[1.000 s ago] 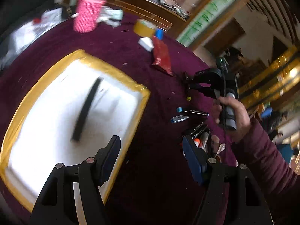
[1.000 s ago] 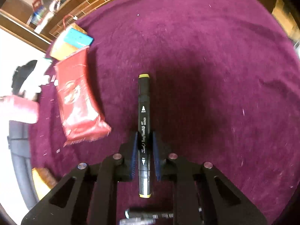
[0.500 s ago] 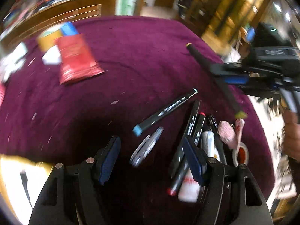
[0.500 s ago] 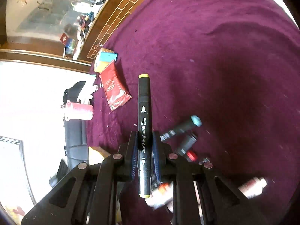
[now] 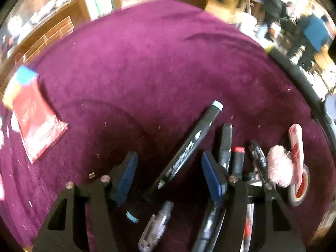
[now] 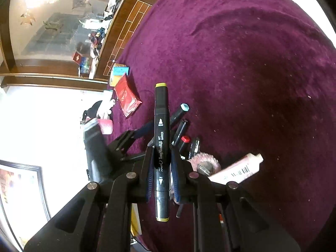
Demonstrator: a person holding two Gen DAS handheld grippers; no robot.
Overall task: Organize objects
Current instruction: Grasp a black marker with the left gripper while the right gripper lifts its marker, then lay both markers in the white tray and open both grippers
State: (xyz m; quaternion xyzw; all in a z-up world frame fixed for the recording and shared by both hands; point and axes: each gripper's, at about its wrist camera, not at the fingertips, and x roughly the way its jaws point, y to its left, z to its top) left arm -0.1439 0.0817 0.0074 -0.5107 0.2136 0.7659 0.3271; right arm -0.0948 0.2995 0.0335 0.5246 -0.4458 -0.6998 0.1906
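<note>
Left gripper (image 5: 169,176) now over the pen pile, jaws narrowing astride black blue-capped marker (image 5: 184,157), ungripped; right gripper (image 6: 161,175) clamping black yellow-capped marker (image 6: 161,145).

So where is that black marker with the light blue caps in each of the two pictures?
Left wrist view: the blue-capped marker lies slanted on the purple cloth between the left gripper's open fingers, untouched.
Right wrist view: only its far blue cap and some barrel show, just right of the yellow-capped marker that the right gripper clamps.
Shared landmark: the red packet lies left of it in both.
</note>
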